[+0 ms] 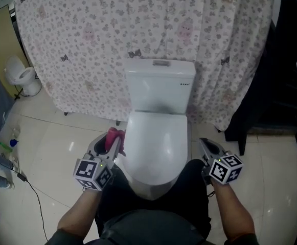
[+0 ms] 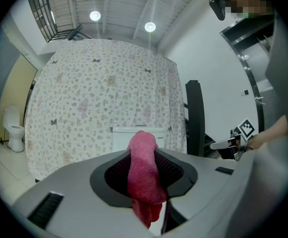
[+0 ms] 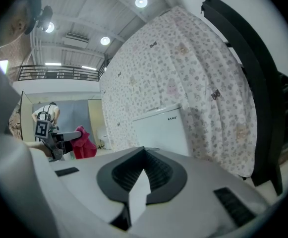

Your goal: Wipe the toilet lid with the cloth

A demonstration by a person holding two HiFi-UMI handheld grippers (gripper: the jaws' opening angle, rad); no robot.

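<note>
The pink cloth (image 1: 113,135) is held clamped in the left hand-held gripper (image 1: 116,141), just left of the closed toilet lid (image 1: 156,147), whose long axis runs away from the person; the right hand-held gripper (image 1: 206,145), at the lid's right edge, is noted with jaws together and nothing held.

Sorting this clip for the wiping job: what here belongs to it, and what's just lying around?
Job: pink cloth, in the left gripper; toilet lid.
Just around: floral curtain, second toilet, floor cable.

Left hand-held gripper (image 1: 116,143) clamps cloth (image 2: 144,177); right hand-held gripper (image 1: 203,143) closed.
</note>
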